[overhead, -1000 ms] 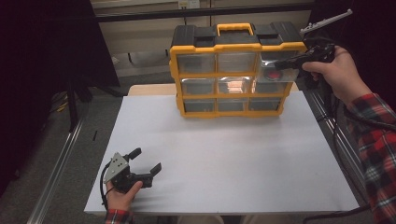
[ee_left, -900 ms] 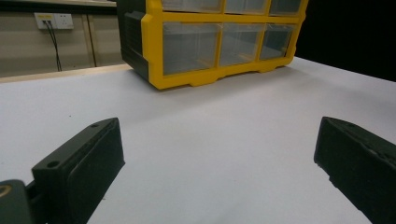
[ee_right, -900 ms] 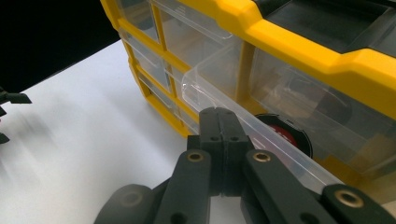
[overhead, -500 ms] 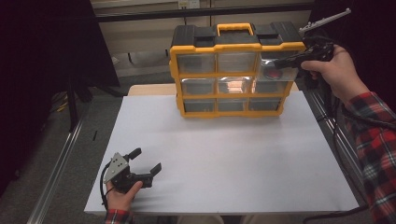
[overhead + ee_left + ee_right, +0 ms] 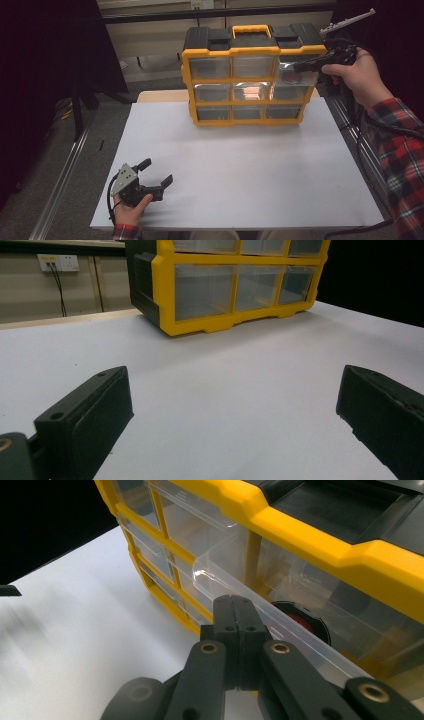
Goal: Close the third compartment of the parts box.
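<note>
A white sheet (image 5: 240, 170) covered the table under the left gripper (image 5: 159, 170) and spread ahead of it. Beyond the sheet's far edge ran a wooden edge (image 5: 70, 319), and above that, ahead and to the left of the jaws, sat a wall socket (image 5: 57, 262) with two black cables (image 5: 60, 287) hanging down. Left of that gripper a metal rail (image 5: 65, 175) crossed the grey floor (image 5: 95, 150).

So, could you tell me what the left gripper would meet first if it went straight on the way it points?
Probably the yellow plastic drawer organiser; the left gripper, jaws open, faces it across bare white table.
</note>
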